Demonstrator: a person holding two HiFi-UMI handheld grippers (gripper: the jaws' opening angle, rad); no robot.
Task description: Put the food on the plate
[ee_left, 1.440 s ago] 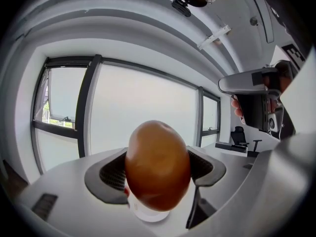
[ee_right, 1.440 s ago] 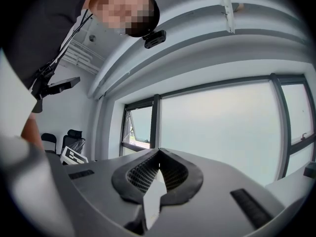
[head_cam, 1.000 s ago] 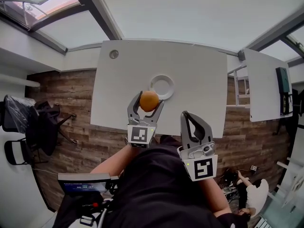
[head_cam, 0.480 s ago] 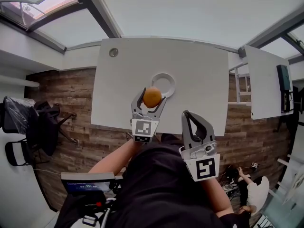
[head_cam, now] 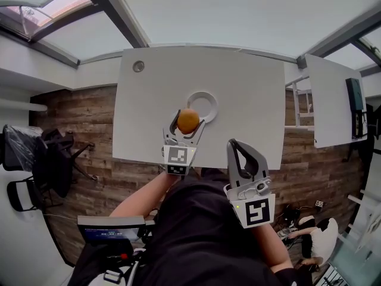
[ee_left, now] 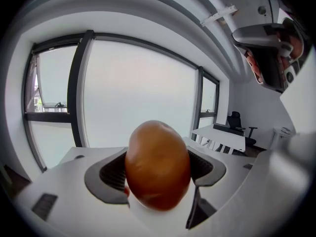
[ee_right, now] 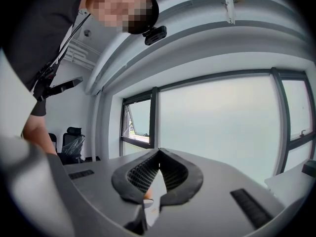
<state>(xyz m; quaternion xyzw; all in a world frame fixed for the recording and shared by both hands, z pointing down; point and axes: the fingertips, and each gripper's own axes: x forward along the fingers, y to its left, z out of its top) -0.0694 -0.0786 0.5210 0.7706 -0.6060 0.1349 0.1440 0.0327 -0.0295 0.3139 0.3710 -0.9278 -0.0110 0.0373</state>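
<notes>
Fruit (ee_left: 158,164) sits clamped between the jaws of our left gripper (head_cam: 190,119), pads pressing its sides so it rides clear of the surface (head_cam: 250,100) on its way to the plate (head_cam: 202,94). The plate lies just beyond the jaw tips, empty, its near rim partly hidden behind the fruit. We judge a short reach forward and down is left. Our right gripper (head_cam: 233,143) has its jaws closed on nothing and is held back by the near edge, out of the path. Nothing stands beside or ahead of the left jaws except the plate, so room is ample.
</notes>
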